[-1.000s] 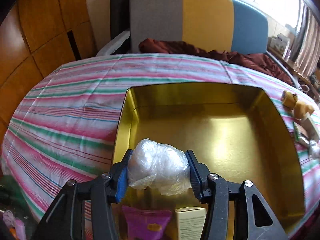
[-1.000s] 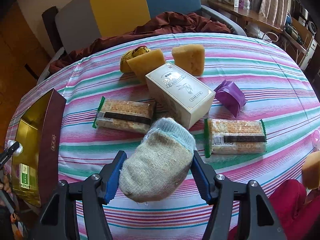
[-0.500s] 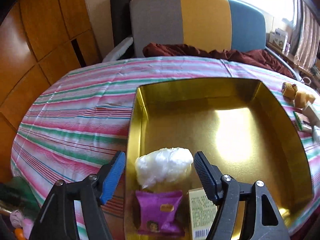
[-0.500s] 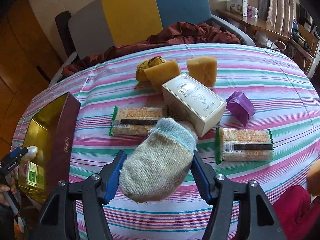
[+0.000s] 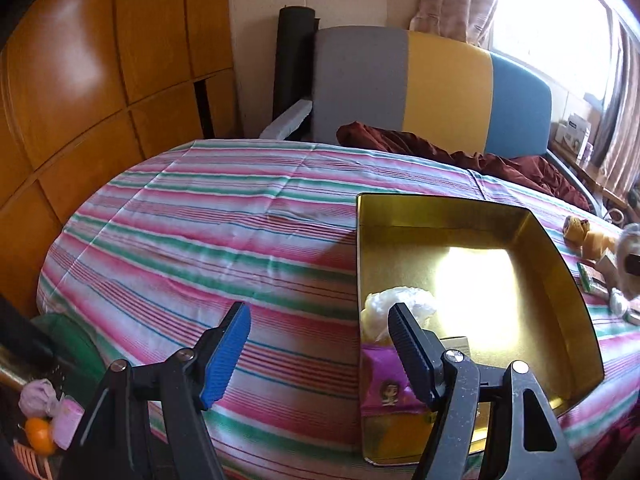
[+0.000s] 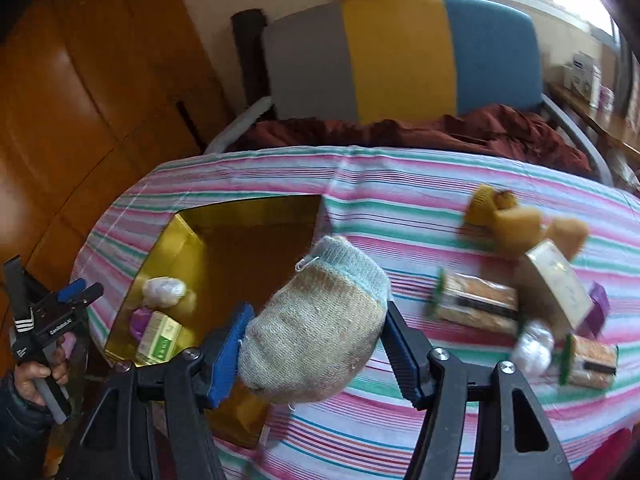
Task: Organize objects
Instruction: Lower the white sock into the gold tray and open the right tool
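Note:
My right gripper [image 6: 316, 312] is shut on a rolled knitted sock [image 6: 316, 328], beige with a pale blue cuff, and holds it above the near right corner of the gold box [image 6: 248, 204]. In the box lie a white plastic bundle [image 6: 164, 290], a purple packet [image 6: 140, 320] and a small green-and-cream carton [image 6: 160, 338]. My left gripper [image 5: 318, 314] is open with nothing between its fingers, over the striped cloth just left of the gold box [image 5: 440, 200]. Its right finger hides part of the white bundle [image 5: 416, 300] and the purple packet [image 5: 384, 384].
Right of the box lie two cracker packs [image 6: 476, 304] [image 6: 588, 360], a cream carton [image 6: 556, 284], yellow sponges [image 6: 516, 232], a purple wrapper [image 6: 598, 312] and another white bundle [image 6: 532, 346]. A grey, yellow and blue chair [image 5: 432, 88] with a maroon cloth [image 5: 480, 160] stands behind the table.
The left gripper opened, left the white bundle in the box and drew back to the left over the cloth. The right gripper carried the sock left and up toward the box, rolling.

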A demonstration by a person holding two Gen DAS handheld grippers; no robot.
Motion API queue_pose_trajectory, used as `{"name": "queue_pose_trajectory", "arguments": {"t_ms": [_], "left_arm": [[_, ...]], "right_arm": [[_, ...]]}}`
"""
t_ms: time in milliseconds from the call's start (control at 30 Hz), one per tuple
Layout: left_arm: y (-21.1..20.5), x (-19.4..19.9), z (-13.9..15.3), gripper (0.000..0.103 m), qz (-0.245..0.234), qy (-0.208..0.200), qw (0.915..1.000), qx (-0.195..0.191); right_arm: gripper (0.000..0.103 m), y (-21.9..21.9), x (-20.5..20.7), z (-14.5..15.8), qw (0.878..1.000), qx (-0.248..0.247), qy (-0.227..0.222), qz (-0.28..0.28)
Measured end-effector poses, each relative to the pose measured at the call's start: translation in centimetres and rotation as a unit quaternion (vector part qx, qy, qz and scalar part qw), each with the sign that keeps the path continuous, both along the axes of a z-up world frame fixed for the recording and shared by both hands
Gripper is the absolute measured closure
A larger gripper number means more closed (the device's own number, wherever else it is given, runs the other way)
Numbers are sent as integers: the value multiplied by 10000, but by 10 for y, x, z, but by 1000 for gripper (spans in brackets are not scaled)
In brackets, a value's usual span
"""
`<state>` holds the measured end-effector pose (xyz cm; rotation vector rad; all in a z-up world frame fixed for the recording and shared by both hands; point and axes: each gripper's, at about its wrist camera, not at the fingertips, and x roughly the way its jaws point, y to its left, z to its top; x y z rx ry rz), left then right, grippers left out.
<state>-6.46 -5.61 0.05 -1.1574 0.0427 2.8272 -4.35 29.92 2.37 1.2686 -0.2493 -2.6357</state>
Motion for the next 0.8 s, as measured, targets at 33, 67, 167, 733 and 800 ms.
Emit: {"name": "queue_pose_trajectory", "arguments": {"t_ms": [33, 67, 167, 733, 800], "left_arm": [[-4, 1, -1, 31, 39, -18, 10000, 39], [-7, 2, -3, 31, 72, -31, 9999, 79], [-14, 1, -8, 31, 168, -85, 9997, 158], [-28, 3, -21, 27, 270, -199, 9974, 641], [-25, 5, -20, 27, 281, -155, 9977, 591]], "right_arm": [[38, -21, -9, 0, 9998, 55, -25, 190], [38, -42, -18, -1, 9992, 110, -61, 375], [38, -94, -47, -16, 9961, 307, -256, 782], [15, -178, -113, -101, 9794, -604, -1459, 1262], [15, -170, -108, -97, 9814, -761, -1352, 1131]]}}
